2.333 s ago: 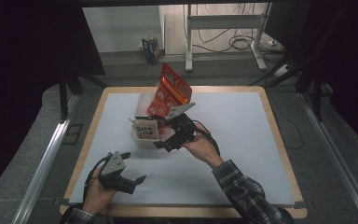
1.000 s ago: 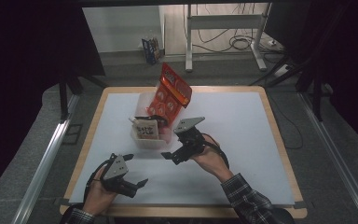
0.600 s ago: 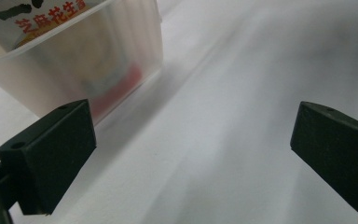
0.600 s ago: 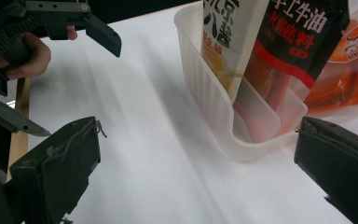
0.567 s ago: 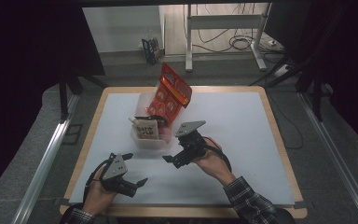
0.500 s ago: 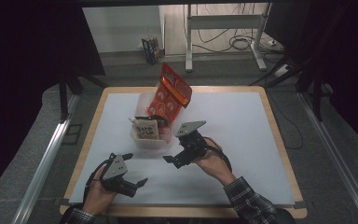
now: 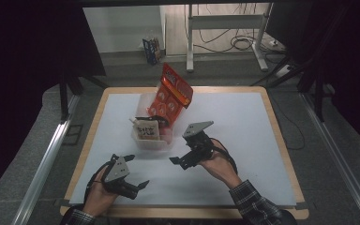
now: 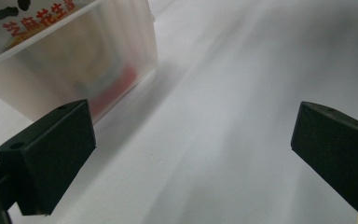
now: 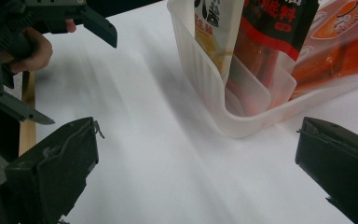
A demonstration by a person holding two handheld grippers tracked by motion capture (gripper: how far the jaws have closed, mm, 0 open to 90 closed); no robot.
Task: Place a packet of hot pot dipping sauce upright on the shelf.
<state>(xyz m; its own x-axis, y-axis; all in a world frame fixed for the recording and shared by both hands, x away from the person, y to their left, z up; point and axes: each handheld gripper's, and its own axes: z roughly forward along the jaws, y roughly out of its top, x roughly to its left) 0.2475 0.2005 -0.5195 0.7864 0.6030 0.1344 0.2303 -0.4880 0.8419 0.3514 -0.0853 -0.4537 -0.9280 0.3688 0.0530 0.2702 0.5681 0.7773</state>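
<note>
A clear plastic bin [image 7: 151,140] stands left of centre on the white table mat. A tall orange-red snack bag [image 7: 173,91] leans out of its far end. A cream packet [image 7: 146,129] and a dark packet [image 9: 272,23] stand upright at its near end. My right gripper [image 7: 180,153] hovers open just right of the bin's near corner and holds nothing; in the right gripper view [image 9: 196,163] the bin [image 9: 205,93] lies ahead, apart from the jaws. My left gripper [image 7: 138,171] rests open near the front edge, with the bin [image 8: 74,60] ahead on its left.
The white mat [image 7: 243,122] lies on a wooden board whose edge [image 7: 281,213] runs along the front. A metal rail [image 7: 47,159] runs along the left side. The other hand's gripper [image 9: 51,23] appears at the upper left of the right gripper view.
My right gripper has drawn back from the bin toward the near side of the table, open with nothing in it. The left gripper has stayed almost still.
</note>
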